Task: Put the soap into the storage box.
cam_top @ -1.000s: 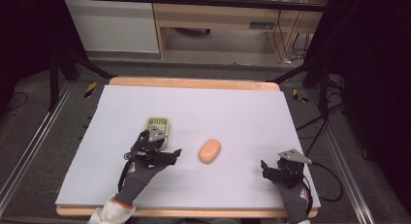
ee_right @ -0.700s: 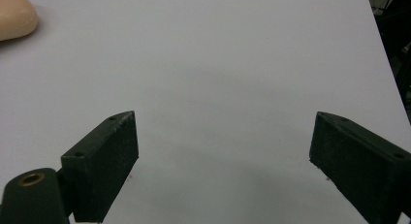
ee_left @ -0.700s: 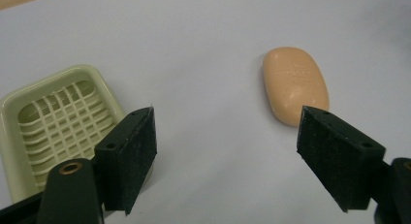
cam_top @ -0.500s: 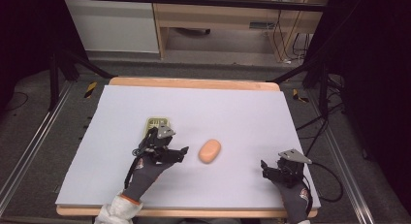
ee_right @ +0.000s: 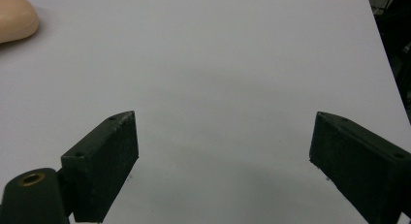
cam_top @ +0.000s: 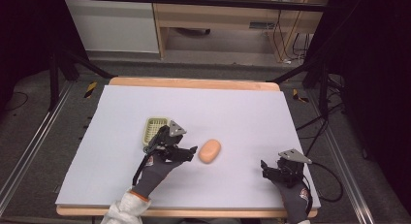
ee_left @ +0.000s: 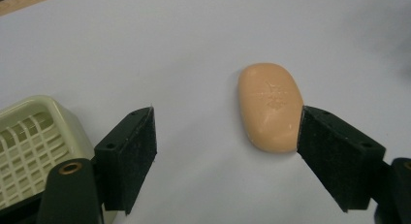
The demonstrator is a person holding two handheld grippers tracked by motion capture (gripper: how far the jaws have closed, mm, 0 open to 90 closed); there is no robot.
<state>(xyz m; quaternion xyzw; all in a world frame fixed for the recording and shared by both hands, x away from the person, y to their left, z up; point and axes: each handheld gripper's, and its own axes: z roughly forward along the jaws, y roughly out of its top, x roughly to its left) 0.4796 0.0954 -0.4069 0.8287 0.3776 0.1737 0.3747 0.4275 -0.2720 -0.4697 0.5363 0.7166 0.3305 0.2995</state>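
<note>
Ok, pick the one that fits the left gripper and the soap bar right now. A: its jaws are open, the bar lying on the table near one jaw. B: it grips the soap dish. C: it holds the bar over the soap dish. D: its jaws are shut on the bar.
A: the left gripper has its jaws wide apart, and the soap bar lies flat on the table beside one jaw.

The high view looks forward and down from above the person's side, taking in the whole table. The left gripper view sits low and close over the soap, seen at its 12 o'clock. The right gripper view, equally low, catches that soap at 10 o'clock.
</note>
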